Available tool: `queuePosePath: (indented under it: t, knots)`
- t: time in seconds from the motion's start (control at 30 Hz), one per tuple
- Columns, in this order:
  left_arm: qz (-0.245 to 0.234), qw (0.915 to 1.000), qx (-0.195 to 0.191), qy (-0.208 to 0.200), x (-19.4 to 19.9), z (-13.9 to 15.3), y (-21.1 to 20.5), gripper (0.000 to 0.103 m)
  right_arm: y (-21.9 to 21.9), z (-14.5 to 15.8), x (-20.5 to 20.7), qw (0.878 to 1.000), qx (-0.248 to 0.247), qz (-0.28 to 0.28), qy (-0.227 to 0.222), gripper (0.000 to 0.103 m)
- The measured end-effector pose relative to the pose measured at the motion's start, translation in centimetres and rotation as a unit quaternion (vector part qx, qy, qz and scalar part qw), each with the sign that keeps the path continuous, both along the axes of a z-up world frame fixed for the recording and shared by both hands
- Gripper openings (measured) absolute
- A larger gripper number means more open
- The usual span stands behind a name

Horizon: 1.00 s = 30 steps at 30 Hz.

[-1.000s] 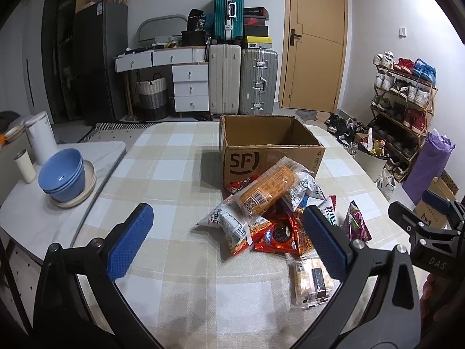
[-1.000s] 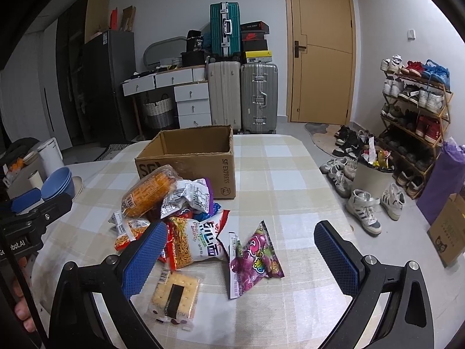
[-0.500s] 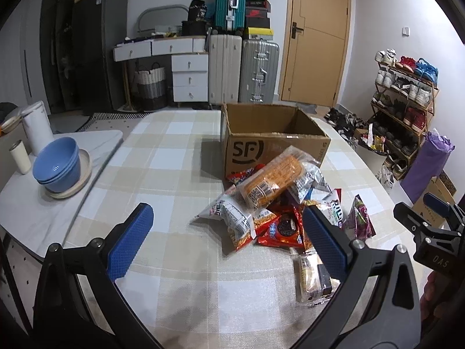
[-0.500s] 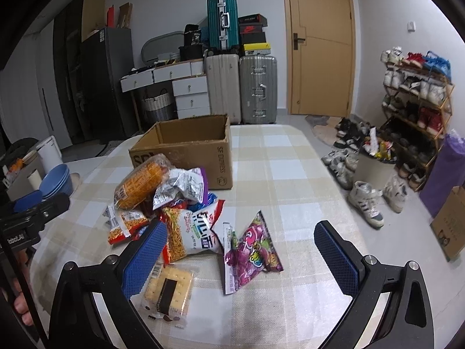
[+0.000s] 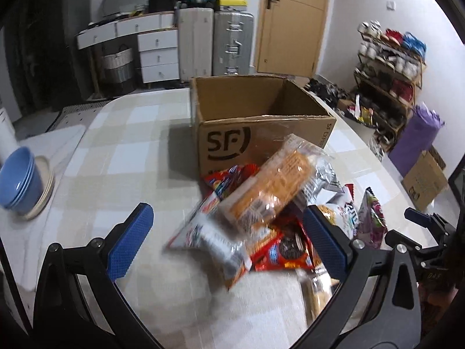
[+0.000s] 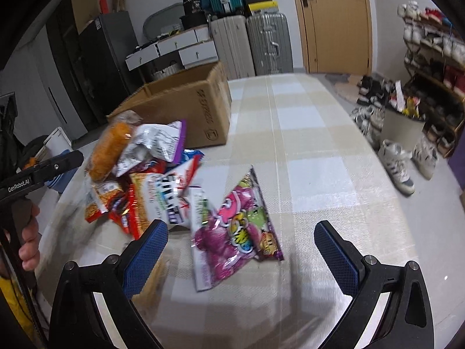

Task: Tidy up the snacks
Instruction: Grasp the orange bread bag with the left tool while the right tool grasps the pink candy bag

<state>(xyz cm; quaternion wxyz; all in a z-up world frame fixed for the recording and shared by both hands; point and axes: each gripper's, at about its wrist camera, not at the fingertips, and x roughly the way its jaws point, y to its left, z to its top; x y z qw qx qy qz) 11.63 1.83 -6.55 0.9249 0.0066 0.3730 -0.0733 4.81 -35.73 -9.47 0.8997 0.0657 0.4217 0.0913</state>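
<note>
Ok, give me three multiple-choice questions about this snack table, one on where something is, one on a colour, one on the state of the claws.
1. Where does the purple candy bag lie?
A in the box
B on the tablecloth, beside the snack pile
C on the floor

2. What colour are the stacked bowls?
A blue
B red
C white

3. How are the left claw and right claw?
A both open, empty
B both shut on bags
C one holds the cardboard box

Answers: B, it lies flat on the checked cloth; A, all bowls are blue; A, the pads stand wide apart, gripping nothing.

Black tongs (image 6: 240, 250) with blue knurled pads (image 6: 145, 254), silver screws and white "GenRobot.AI" lettering.
</note>
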Motion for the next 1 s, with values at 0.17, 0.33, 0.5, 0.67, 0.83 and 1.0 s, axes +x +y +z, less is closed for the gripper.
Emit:
queuePosePath:
  t: [0.17,0.33,0.5,0.67,0.83,1.0]
  knots:
    - [-0.035,0.9989,0.025,0.021,3.8,-1.5,-1.8,0.102,0.1,-2.1,2.0,0.999,0.007,0.013,0.03,0.103]
    - [-0.056,0.9975,0.027,0.034,6.6,-2.4,-3.0,0.093,0.7,-2.8,3.0,0.999,0.004,0.028,0.035,0.096]
    - [-0.079,0.9959,0.021,0.04,7.5,-2.9,-4.4,0.059,1.7,-3.0,3.4,0.998,-0.023,0.043,0.034,0.081]
    - [-0.085,0.9953,0.009,0.044,7.9,-3.1,-4.9,0.037,1.7,-3.0,3.2,0.998,-0.011,0.053,0.032,0.066]
    - [-0.079,0.996,-0.003,0.043,7.8,-3.1,-4.8,0.035,0.8,-2.7,2.6,0.998,0.019,0.045,0.031,0.061]
    - [-0.072,0.9956,-0.036,0.047,6.2,-2.9,-3.3,0.034,0.1,-2.4,2.2,0.998,0.038,0.036,0.027,0.057]
